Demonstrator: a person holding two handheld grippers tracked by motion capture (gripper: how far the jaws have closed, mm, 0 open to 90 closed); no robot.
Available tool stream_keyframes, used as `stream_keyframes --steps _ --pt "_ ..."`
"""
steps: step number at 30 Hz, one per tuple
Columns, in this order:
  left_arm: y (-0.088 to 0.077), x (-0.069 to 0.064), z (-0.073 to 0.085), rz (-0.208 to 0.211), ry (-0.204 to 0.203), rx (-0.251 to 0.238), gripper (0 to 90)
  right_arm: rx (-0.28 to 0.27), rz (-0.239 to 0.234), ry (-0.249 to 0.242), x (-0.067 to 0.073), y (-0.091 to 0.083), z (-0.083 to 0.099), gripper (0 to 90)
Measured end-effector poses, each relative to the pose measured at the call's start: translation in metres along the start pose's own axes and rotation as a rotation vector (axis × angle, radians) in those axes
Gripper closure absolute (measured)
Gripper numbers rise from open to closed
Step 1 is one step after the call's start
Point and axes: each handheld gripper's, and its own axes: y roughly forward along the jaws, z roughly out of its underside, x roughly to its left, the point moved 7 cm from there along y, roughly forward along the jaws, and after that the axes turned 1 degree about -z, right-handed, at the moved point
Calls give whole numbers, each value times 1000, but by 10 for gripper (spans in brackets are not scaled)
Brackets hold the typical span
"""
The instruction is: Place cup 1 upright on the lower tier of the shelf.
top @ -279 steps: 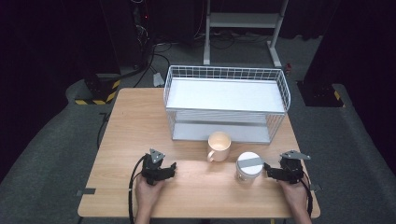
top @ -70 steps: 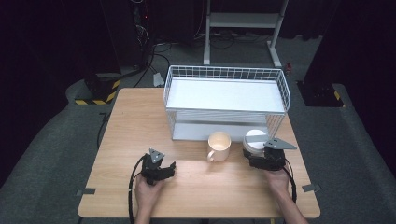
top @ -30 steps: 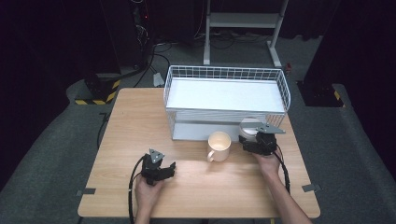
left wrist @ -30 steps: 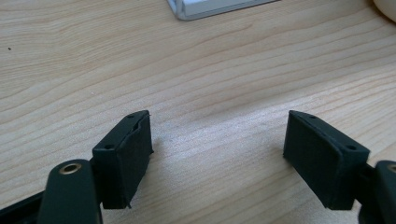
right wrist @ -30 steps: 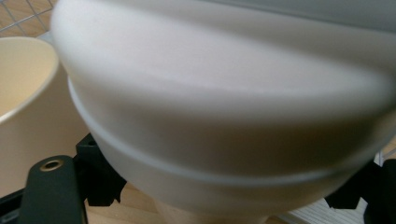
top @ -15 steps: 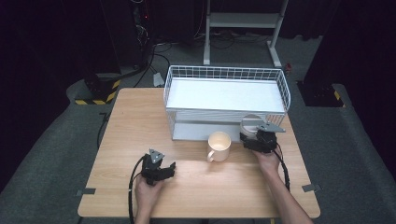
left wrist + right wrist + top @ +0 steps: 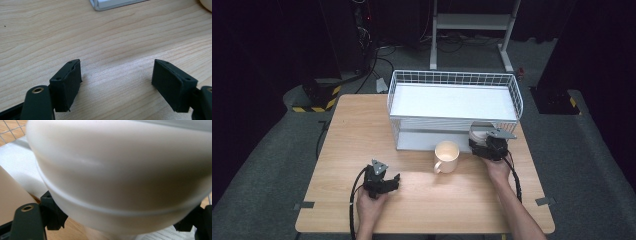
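Counting: two cups | right claw (image 7: 482, 141) clamps white cup (image 7: 120, 175) | left claw (image 7: 117, 82) apart

A wooden table (image 7: 362, 130) with a pale grain stands on a grey carpeted floor (image 7: 272, 165). Small grey tape tabs (image 7: 306, 205) mark the floor near the table's front corners. Beyond the table the room is dark, with black curtains (image 7: 262, 40) closing it off on the left and right. A white metal stand (image 7: 472, 22) with a low shelf sits at the back, its legs reaching toward the table. Black cables (image 7: 377, 55) trail across the floor by a dark equipment stack. A block striped yellow and black (image 7: 314, 102) lies near the table's far left corner. Light falls from above onto the tabletop.
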Motion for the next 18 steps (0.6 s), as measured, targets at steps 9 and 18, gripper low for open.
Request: stream_keyframes --steps 9,18 --pt "0 0 0 0 0 0 238 19 -15 27 -2 -2 2 142" --pt "0 0 0 0 0 0 238 36 -11 31 -2 -9 9 145"
